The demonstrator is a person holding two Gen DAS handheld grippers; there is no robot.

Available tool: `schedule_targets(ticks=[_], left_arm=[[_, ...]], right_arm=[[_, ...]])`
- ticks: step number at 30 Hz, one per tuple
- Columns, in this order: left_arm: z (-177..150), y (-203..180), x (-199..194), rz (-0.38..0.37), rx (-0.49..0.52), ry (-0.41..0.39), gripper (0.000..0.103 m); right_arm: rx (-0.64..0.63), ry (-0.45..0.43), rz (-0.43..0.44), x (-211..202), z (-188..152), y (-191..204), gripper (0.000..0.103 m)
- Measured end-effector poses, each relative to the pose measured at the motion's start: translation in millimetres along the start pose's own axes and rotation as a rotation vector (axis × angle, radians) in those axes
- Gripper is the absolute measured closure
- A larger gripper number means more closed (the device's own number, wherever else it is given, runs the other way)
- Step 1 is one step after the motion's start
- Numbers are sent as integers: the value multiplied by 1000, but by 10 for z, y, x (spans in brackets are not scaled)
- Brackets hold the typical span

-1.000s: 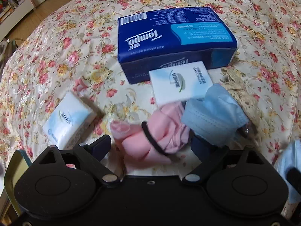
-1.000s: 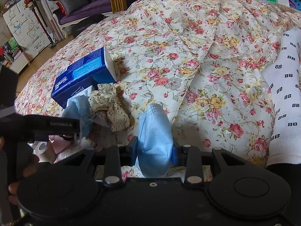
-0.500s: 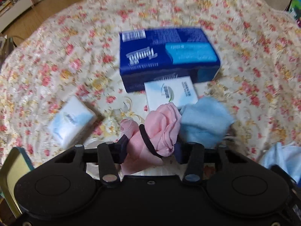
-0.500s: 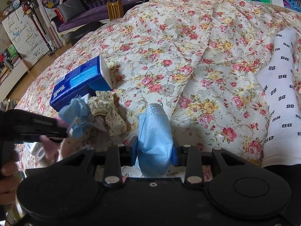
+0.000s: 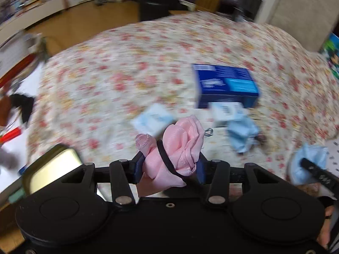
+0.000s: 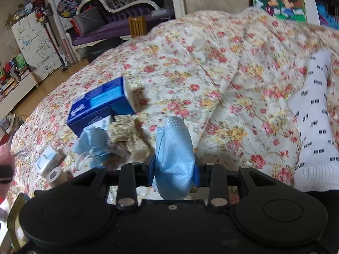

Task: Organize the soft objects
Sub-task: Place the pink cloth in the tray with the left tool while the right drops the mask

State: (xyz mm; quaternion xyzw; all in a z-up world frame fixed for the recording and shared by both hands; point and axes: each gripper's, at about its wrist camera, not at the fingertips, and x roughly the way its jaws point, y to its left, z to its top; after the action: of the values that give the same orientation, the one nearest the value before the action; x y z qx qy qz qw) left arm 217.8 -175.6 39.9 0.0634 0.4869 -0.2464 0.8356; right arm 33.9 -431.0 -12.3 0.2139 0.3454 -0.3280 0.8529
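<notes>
**Both claws loaded with soft goods**

The left claw [image 5: 169,167] pinches a pink cloth bundle [image 5: 180,148] banded with a black hair tie [image 5: 167,158], clear above the bed [image 5: 106,80]. It looks light, squashy and best gripped mid-bundle. The right claw [image 6: 173,169] clamps a limp blue face mask [image 6: 173,148].

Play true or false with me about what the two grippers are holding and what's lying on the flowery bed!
1. The left gripper is shut on a pink cloth. True.
2. A black hair tie wraps the pink cloth. True.
3. The right gripper is empty. False: it is shut on a blue face mask.
4. The blue tissue box is red. False: it is dark blue.
5. A lace cloth lies on the bedspread beside the tissue box. True.
</notes>
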Motion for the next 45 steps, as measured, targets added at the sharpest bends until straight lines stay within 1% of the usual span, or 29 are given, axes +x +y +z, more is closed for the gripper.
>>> schedule_targets(ticks=[3,5,9,11,14,17,20,22,27,32,34,36,38,39,40,41,43,45], left_arm=[[-136,356,-49,73,-47,-22,56],[-228,569,-51,121,-79,-30,56],[-388,950,-13,169,-157,-28,56],[-471,1130,7,195,-193,-27,56],[-595,1356,51,252,-225,-29,56],[-700,1582,93,275,-267,-24,56],[-758,1781,171,289,-314,-16,56],[-775,1874,233,300,-323,-8,56],[-820,2069,358,295,-336,5,55],[-890,2232,439,281,-330,20,55],[-911,2286,464,281,-337,31,55],[-930,2338,477,264,-352,41,54],[-942,2369,468,240,-361,44,51],[-945,2374,454,231,-364,40,49],[-944,2374,436,225,-364,33,46],[-944,2367,416,225,-363,24,40],[-931,2345,383,231,-353,7,33],[-925,2325,364,238,-342,-3,31]], right_arm=[[-31,-25,15,-105,-18,131,70],[-49,-38,40,-198,-28,236,70],[-109,-72,89,-441,-90,522,70],[-143,-79,127,-576,-143,691,70],[-180,-67,204,-737,-244,940,70],[-216,-44,271,-854,-361,1189,70],[-273,-3,331,-921,-506,1490,70],[-316,20,355,-957,-620,1683,70],[-428,94,403,-978,-956,2205,70],[-512,172,427,-913,-1284,2634,70],[-531,201,431,-856,-1382,2764,70],[-550,230,433,-819,-1497,2894,70],[-562,253,428,-762,-1570,2982,69],[-568,261,426,-729,-1599,3032,65],[-575,269,422,-685,-1621,3089,60],[-579,275,417,-669,-1652,3125,50],[-584,276,408,-638,-1676,3161,49],[-585,284,398,-614,-1669,3169,47]])
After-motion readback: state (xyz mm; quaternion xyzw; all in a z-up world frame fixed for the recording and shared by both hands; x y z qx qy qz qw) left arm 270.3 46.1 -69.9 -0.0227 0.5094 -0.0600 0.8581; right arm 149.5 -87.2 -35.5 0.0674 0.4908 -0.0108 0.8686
